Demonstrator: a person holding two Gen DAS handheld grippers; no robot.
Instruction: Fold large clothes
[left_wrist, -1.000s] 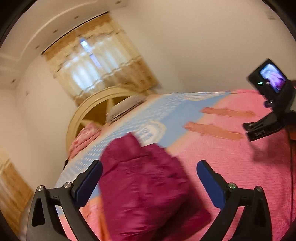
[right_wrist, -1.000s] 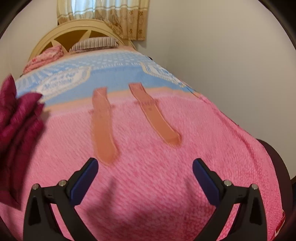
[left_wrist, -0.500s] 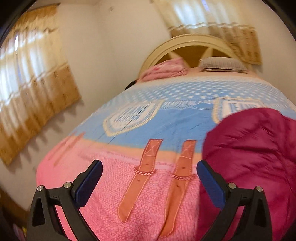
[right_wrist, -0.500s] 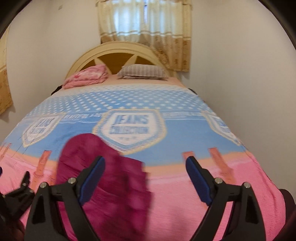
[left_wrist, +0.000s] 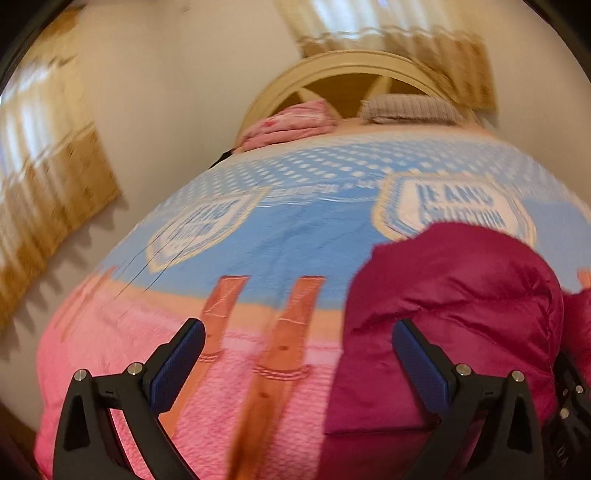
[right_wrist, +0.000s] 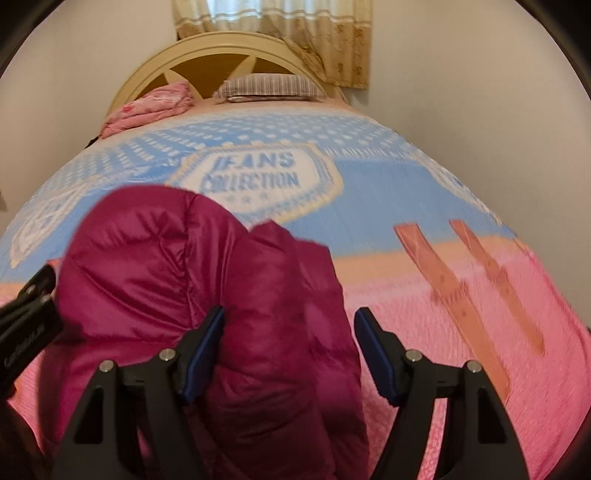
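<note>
- A magenta puffer jacket (right_wrist: 207, 295) lies bunched up on the bed (right_wrist: 480, 369), on the pink part of the bedspread near the foot, and its far edge reaches the blue part.
- The right gripper (right_wrist: 288, 354) hangs low over the right part of the jacket. Its jaws have just been closing and are still apart; a fold of the jacket is between them, but the blue pads (right_wrist: 205, 350) do not clearly press on it.
- The left gripper (left_wrist: 299, 365) has its jaws wide apart over the pink bedspread. Nothing is between them. Its right finger stands in front of the left edge of the jacket (left_wrist: 461, 314).
- Two orange strap patterns (left_wrist: 258, 369) run on the bedspread between the left gripper's fingers.
- At the head of the bed there are a striped pillow (right_wrist: 266, 86), a folded pink blanket (right_wrist: 147, 109) and a round cream headboard (right_wrist: 155, 62).
- A beige curtain (right_wrist: 295, 33) hangs behind the headboard.
</note>
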